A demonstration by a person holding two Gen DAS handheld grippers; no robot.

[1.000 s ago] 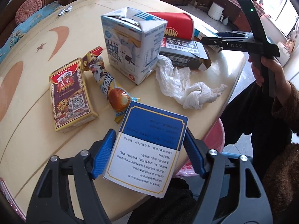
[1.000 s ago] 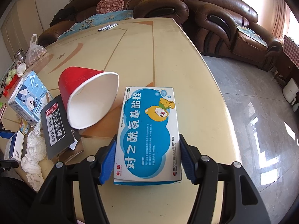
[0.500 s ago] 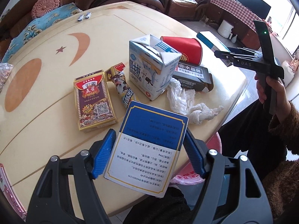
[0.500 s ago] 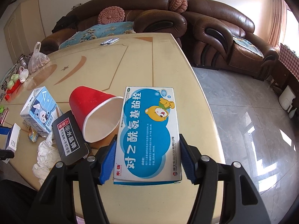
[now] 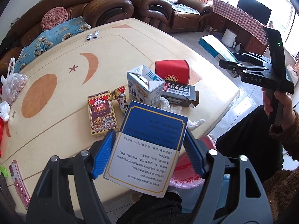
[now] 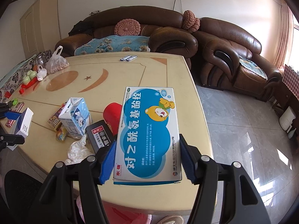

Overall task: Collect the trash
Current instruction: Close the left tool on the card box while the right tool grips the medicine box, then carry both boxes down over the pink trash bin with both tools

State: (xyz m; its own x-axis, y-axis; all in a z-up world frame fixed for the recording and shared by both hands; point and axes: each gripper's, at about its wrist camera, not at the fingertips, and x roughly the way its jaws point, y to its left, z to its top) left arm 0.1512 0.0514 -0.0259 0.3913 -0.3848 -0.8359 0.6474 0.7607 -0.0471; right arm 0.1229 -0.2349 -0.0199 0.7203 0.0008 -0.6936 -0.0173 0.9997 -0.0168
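Here, left gripper [image 5: 147, 155] clamped on a blue-and-white cardboard medicine box [image 5: 147, 147], held up off the cream table [image 5: 56, 112], above its near edge. Right gripper [image 6: 146, 158] likewise clenched on a flat blue carton with a cartoon bear [image 6: 147, 134], raised over the table's right side. Left behind on the tabletop: opened white milk carton [image 5: 144, 86], red paper cup on its side [image 5: 172, 71], black rectangular packet [image 5: 180, 93], crumpled white tissue [image 6: 78, 149], red playing-card box [image 5: 101, 112]. Pink-lined bin [image 5: 185, 175] below the table edge.

Blue-and-white box [image 5: 147, 149] and bear-printed medicine box [image 6: 147, 136], each clamped aloft; milk carton [image 5: 143, 85] upright on table.
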